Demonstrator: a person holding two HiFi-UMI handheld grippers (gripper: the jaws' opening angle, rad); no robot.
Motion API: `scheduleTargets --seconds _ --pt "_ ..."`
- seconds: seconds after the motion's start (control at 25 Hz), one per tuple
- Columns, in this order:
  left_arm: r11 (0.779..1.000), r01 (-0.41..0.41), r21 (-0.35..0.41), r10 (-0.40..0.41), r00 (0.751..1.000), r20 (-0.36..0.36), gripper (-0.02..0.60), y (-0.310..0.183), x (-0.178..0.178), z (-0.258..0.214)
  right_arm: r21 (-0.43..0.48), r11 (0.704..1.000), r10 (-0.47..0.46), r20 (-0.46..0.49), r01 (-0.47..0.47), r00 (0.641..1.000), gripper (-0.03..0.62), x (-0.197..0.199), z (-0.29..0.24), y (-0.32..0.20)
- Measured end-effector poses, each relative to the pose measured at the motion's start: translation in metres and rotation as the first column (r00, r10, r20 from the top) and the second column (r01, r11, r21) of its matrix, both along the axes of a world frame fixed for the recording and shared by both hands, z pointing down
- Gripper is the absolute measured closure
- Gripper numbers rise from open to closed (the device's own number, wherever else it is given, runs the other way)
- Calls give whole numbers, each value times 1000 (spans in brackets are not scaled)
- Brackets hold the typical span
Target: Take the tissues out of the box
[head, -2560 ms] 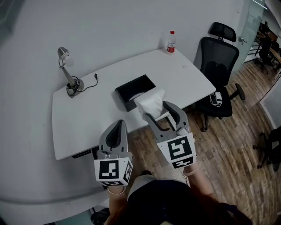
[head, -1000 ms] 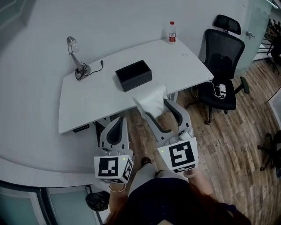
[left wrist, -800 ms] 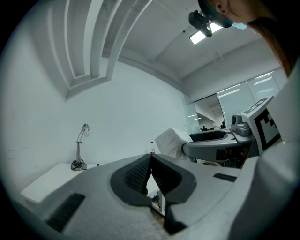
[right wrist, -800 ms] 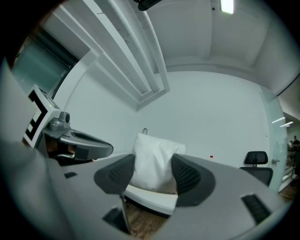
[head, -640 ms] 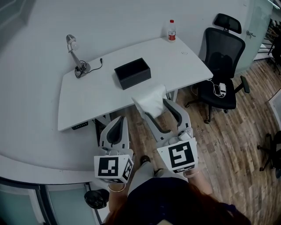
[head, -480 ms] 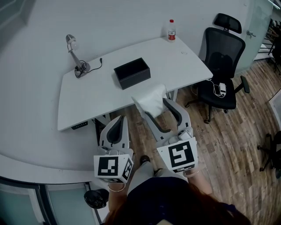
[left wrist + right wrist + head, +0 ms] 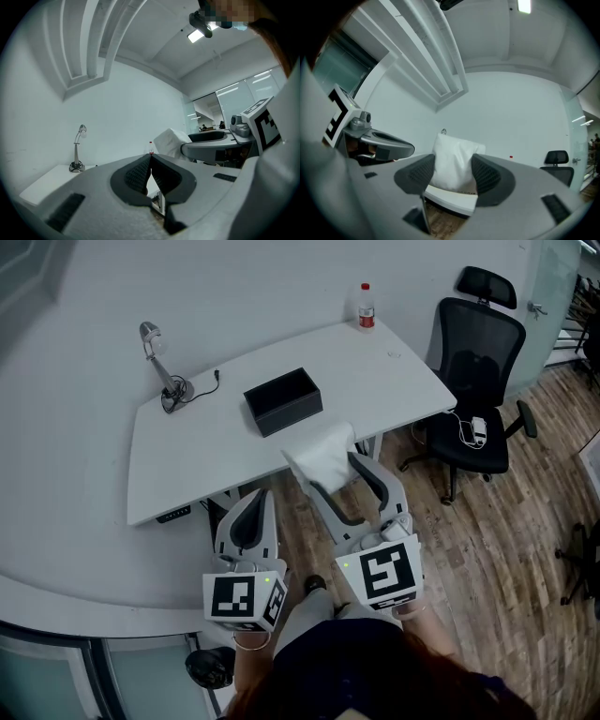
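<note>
My right gripper point(image 7: 339, 471) is shut on a thick white wad of tissues point(image 7: 322, 455), held in the air in front of the white desk point(image 7: 187, 456); in the right gripper view the tissues point(image 7: 452, 164) fill the gap between both pads. The black tissue box point(image 7: 283, 401) stands on the middle of the desk, well beyond both grippers. My left gripper point(image 7: 247, 521) hangs to the left of the right one, off the desk's front edge, its jaws shut with nothing between them point(image 7: 150, 164).
A desk lamp point(image 7: 159, 362) with its cable stands at the desk's back left. A small bottle with a red cap point(image 7: 365, 306) is at the back right corner. A black office chair point(image 7: 478, 362) stands right of the desk on the wooden floor point(image 7: 487, 549).
Since 2.6 s ago the tissues have come away from the box and I stand farther back from the desk. Over the last second only small shifts of the view.
</note>
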State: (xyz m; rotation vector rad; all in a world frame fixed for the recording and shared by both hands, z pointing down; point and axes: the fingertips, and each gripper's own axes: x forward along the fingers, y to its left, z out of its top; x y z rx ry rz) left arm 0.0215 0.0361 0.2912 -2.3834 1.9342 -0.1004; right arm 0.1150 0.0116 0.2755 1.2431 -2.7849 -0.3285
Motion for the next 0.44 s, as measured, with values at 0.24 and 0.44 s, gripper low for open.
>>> scheduleTargets --seconds 0.24,0.44 --pt "1000 -4 -4 4 1000 -5 557 -7 -1 1 -9 1000 -7 -6 7 1000 327 -4 3 -6" --pt "1000 -9 -14 9 1000 -4 557 -15 -2 4 -6 1000 -12 -7 11 1000 327 -8 3 -13"
